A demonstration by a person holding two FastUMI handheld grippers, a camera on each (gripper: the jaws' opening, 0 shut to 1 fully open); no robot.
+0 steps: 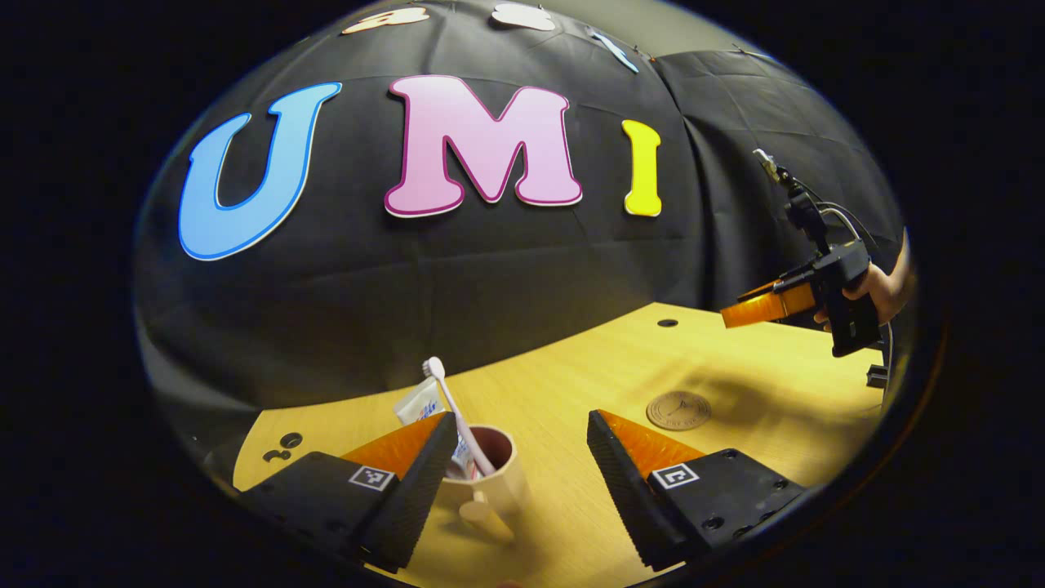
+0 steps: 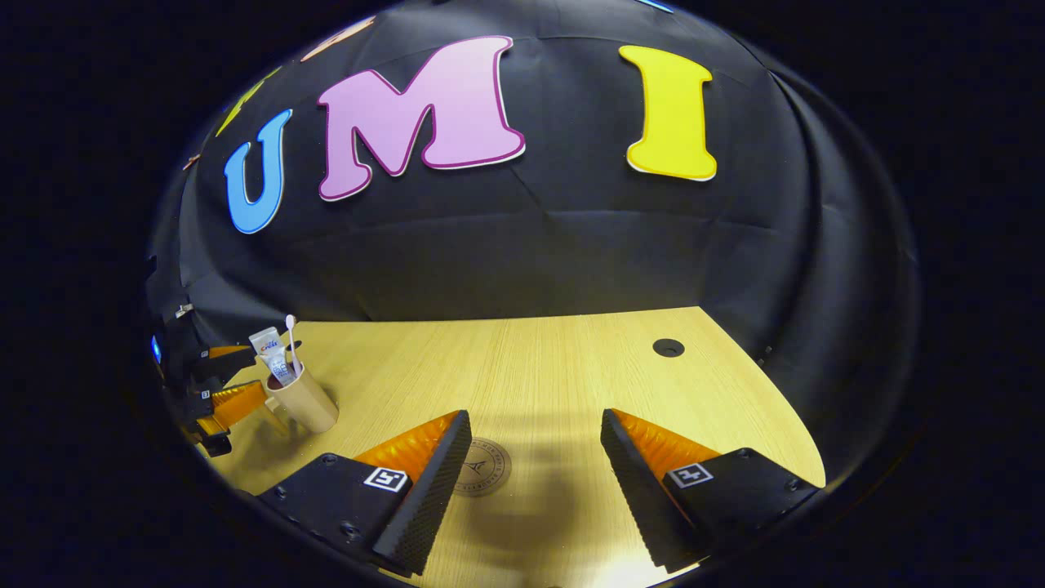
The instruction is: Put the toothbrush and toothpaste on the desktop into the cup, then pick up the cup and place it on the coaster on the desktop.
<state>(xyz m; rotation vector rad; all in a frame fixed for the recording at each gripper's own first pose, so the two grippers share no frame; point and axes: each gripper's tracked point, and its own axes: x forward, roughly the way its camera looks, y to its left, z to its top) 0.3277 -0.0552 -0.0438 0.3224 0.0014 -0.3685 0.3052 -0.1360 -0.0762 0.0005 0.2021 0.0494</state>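
- We see the wooden desktop [image 2: 555, 367] spanning both views, with a round cable hole [image 2: 668, 347] near its far edge.
- In the left gripper view, the left gripper [image 1: 522, 445] has its jaws open, with a wide gap between the fingers. The cup stands in the left part of that gap, and the left finger overlaps the cup's rim; we cannot tell whether it touches.
- In the right gripper view, the right gripper [image 2: 535, 445] has its jaws open and holds nothing. It hangs above the desktop, and the coaster lies below the gap, partly hidden by the left finger.
- In the left gripper view, we also see the right gripper at far right, held by a hand [image 1: 878, 290] above the desktop.
- The cup [image 1: 490, 482] stands upright on the desktop, well apart from the coaster, with its handle facing the camera.
- The coaster [image 1: 678, 410] is a round brown disc lying flat, with nothing on it.
- The toothpaste [image 1: 418, 403] stands inside the cup, its flat end protruding above the rim.
- The toothbrush [image 1: 453, 408] stands inside the cup, leaning, with its head uppermost.
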